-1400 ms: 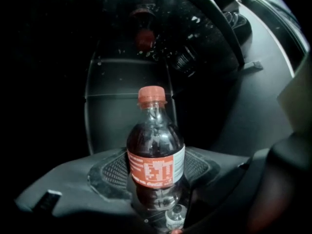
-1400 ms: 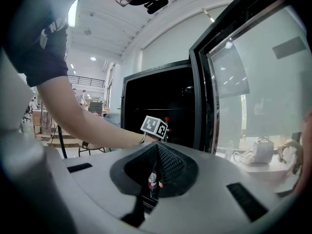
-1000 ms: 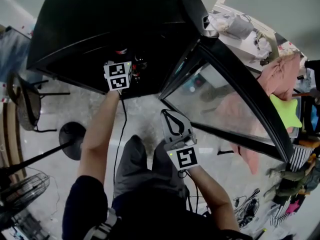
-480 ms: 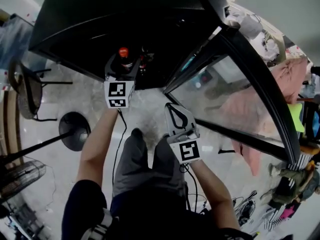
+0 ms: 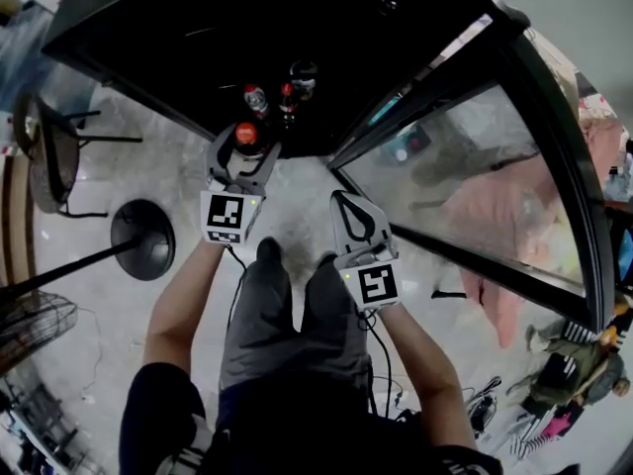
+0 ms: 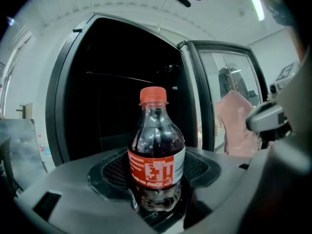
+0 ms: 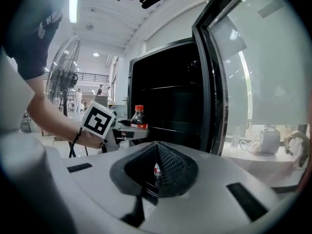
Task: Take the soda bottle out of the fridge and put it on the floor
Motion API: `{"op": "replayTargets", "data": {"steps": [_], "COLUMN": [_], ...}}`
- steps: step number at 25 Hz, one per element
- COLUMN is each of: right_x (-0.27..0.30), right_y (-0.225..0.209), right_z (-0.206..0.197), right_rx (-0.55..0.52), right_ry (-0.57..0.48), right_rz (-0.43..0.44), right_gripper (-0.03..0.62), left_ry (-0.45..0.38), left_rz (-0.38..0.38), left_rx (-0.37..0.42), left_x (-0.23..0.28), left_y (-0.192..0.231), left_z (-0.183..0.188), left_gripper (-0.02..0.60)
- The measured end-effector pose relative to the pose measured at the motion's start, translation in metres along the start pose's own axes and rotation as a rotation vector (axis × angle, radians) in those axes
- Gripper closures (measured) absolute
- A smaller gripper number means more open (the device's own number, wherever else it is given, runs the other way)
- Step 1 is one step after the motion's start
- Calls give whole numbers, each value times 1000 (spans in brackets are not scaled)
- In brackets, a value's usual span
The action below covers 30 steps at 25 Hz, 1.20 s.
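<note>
Step in hand: judged to be carrying the bottle clear of the cabinet and down to the ground
Soda bottle [image 6: 156, 152]: upright, red cap on top, dark drink inside; just outside the fridge [image 5: 198, 28] mouth, above the floor [image 5: 292, 211]
Left gripper [image 5: 243, 144]: clamped on the bottle at the label and lower body
Right gripper [image 5: 348, 211]: jaws together, nothing between them; over the person's knees, near the glass door [image 5: 475, 166]
Door: swung wide to the right, path unobstructed
Other bottles [image 5: 287, 95]: standing inside, apart from the held one
Method advised: keep the grip firm and the bottle vertical; lower straight onto bare floor in front of the knees; release only once the base sits flat
Risk: a round, smooth body may slip or tip if let go early
Progress: bottle out, placing not yet done
</note>
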State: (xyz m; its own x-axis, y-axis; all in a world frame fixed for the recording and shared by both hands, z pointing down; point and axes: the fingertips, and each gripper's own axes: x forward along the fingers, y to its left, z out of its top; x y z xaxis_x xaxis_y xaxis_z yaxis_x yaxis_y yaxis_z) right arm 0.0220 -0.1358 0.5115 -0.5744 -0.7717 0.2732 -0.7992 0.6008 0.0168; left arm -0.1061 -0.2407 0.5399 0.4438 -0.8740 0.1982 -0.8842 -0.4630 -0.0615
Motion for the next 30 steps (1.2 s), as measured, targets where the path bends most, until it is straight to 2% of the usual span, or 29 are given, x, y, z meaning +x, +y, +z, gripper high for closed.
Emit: {"op": "replayTargets", "data": {"steps": [5, 11, 18, 30], "right_x": [15, 42, 70, 114], "right_y": [2, 3, -2, 3], "right_z": [-36, -82, -129, -231], "right_rx": [-12, -35, -52, -137], "right_ry": [15, -1, -43, -31], "right_rz": [27, 48, 77, 144], "right_gripper": [576, 576, 576, 576], "left_ry": [27, 74, 67, 92], "left_rz": [-22, 0, 0, -4], "left_rx": [-26, -31, -35, -41], "left_x": [-15, -19, -14, -4], "left_y": [-7, 10, 14, 2], "left_z": [-62, -149, -218, -369], "left_gripper": [264, 264, 264, 264]}}
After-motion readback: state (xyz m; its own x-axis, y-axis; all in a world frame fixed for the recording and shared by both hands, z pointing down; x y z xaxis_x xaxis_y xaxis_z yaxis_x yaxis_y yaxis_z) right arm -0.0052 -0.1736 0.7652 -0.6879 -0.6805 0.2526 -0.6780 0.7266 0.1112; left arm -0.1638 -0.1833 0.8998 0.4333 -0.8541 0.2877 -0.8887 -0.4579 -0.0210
